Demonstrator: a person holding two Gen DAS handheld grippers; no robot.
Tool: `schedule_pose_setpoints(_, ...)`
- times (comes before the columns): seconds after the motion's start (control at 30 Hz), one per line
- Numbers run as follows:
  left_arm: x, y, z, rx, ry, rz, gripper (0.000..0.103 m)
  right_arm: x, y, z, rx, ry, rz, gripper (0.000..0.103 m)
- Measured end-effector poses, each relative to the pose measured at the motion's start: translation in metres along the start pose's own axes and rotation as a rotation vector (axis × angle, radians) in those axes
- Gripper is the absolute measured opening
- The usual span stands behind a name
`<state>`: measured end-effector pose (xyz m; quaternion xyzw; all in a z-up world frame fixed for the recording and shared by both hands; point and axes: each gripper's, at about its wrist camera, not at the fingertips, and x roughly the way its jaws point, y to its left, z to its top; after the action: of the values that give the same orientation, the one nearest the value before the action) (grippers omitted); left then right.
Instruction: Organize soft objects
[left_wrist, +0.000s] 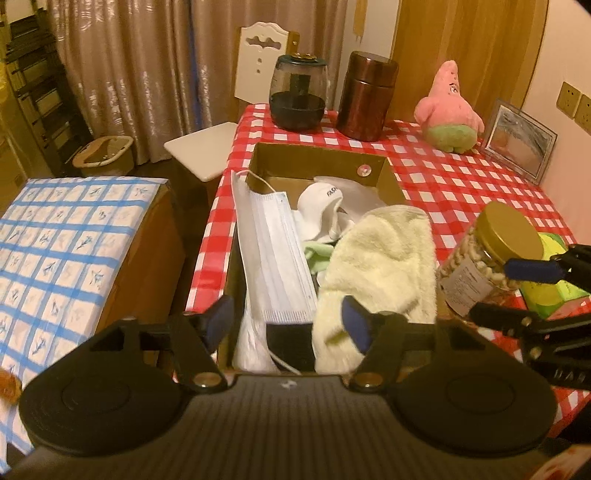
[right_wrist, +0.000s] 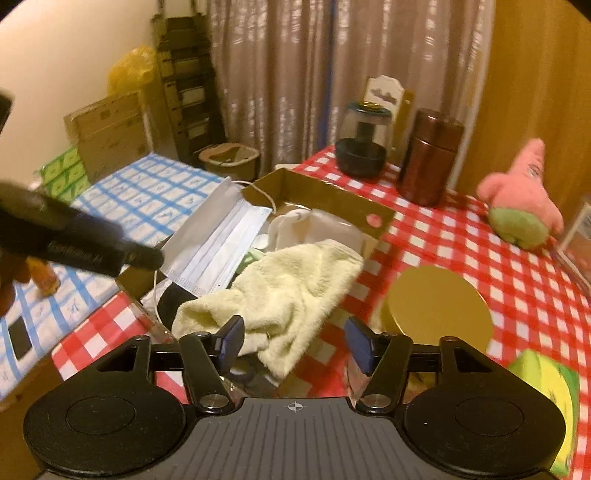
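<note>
1. Step in hand: release. My left gripper (left_wrist: 286, 319) and my right gripper (right_wrist: 293, 341) both stand with jaws apart, nothing between the pads.
2. The pale yellow towel (left_wrist: 380, 269) lies at frame centre, heaped in the cardboard box (left_wrist: 317, 157), one corner draped over the near rim.
3. Appearance: fluffy, crumpled, loosely folded. A face mask (left_wrist: 273, 258) and a white sock (left_wrist: 321, 206) lie beside it in the box.
4. Next move, as I judge: fetch the pink plush toy (right_wrist: 521, 199), upper right on the checked tablecloth (right_wrist: 461, 240), well apart from the box.
</note>
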<state>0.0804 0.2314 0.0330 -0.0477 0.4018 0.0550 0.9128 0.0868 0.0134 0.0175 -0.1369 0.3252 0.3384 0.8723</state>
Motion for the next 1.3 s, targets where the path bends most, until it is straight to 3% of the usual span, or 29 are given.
schedule_pose_setpoints(0.17, -0.024, -0.011, -0.017, -0.041, -0.012, 0.037, 0.087, -0.026, -0.008, -0.006, 0.064, 0.003, -0.022, 0.068)
schedule_pose_setpoints(0.47, -0.062, -0.027, -0.042, -0.073, -0.054, 0.082, 0.103, -0.069, -0.022, -0.019, 0.191, 0.0, -0.034, 0.079)
schedule_pose_setpoints(0.93, -0.103, -0.056, -0.064, -0.064, -0.061, 0.065, 0.103, -0.129, -0.039, -0.048, 0.314, 0.015, -0.077, 0.081)
schedule_pose_setpoints(1.17, -0.121, -0.069, -0.075, -0.046, -0.116, 0.037, 0.101, -0.148, -0.038, -0.056, 0.317, 0.02, -0.086, 0.081)
schedule_pose_setpoints(1.3, -0.128, -0.079, -0.079, -0.003, -0.105, 0.024, 0.101, -0.157, -0.037, -0.058, 0.316, 0.011, -0.089, 0.081)
